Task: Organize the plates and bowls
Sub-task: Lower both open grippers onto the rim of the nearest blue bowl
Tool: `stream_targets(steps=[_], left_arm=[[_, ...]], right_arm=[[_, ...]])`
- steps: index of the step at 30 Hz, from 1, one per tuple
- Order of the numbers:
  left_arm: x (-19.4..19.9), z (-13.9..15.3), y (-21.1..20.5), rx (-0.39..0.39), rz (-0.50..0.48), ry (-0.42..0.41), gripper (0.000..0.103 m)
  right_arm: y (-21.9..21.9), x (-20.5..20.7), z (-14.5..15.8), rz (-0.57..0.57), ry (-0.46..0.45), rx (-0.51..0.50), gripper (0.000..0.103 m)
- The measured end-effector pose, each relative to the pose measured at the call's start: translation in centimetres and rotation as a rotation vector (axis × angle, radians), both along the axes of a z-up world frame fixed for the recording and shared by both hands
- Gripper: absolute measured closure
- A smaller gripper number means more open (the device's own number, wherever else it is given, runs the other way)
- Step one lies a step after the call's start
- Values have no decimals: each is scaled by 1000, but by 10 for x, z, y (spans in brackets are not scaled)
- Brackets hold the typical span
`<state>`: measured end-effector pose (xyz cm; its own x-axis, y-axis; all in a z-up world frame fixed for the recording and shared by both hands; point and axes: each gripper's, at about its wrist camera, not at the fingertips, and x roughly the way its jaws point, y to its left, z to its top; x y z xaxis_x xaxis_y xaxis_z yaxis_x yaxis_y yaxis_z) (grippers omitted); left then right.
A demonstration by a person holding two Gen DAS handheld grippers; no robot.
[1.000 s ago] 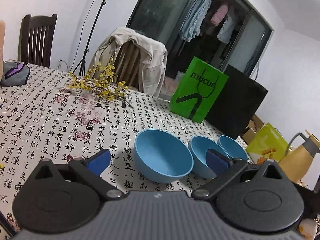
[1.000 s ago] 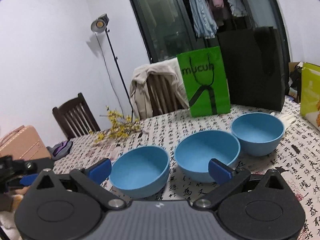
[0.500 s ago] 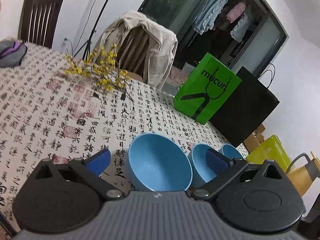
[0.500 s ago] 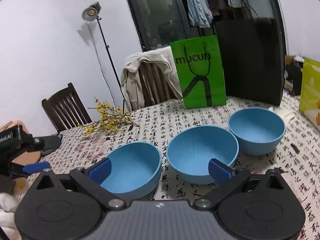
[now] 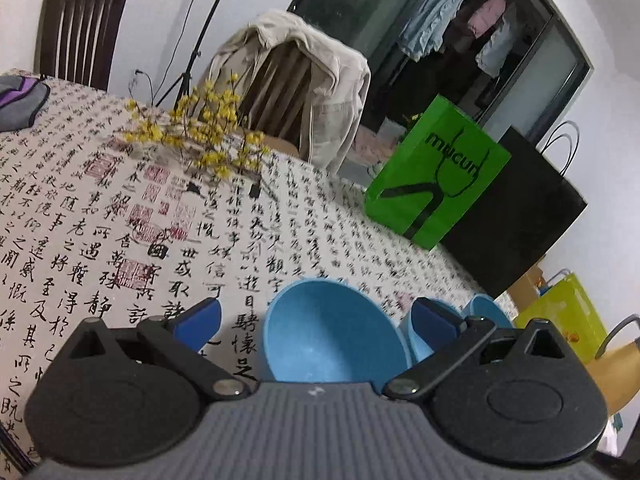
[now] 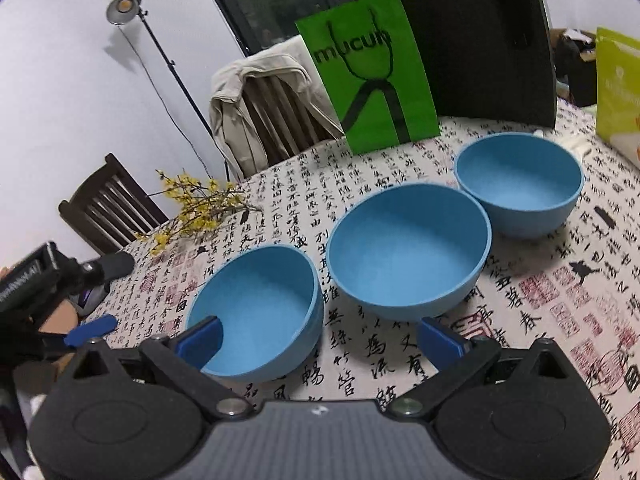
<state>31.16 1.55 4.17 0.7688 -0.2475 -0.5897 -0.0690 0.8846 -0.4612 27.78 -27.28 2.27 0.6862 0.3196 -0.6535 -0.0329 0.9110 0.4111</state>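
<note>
While the table (image 6: 540, 292) with its calligraphy cloth carries three blue bowls in a row, nothing is stacked yet; this looks like the approach. Largest is the middle bowl (image 6: 408, 252), then the far-right bowl (image 6: 520, 184) and the near-left bowl (image 6: 260, 304). Both the right gripper (image 6: 320, 340) and left gripper (image 5: 316, 320) are spread wide, empty. Next, one must straddle a rim. Only the right view shows all three bowls whole.

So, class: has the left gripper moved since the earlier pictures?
Yes. The left gripper has moved closer to the nearest blue bowl, which now sits between its open jaws.
</note>
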Motion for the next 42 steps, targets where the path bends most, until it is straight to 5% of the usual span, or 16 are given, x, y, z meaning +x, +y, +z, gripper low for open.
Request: stream_targets(steps=[9,26,42], left_arm=[[29,-28,9,59,-27,101,0],[47,-43,25,55,-2,148,0],[52,-60,9,76,-51,180,0]], right_arm=[[18,12,-9,-33,71,-13,0],[28,30,-27,-96,150,24,0],[42,45,-41,-88,180,29,13]])
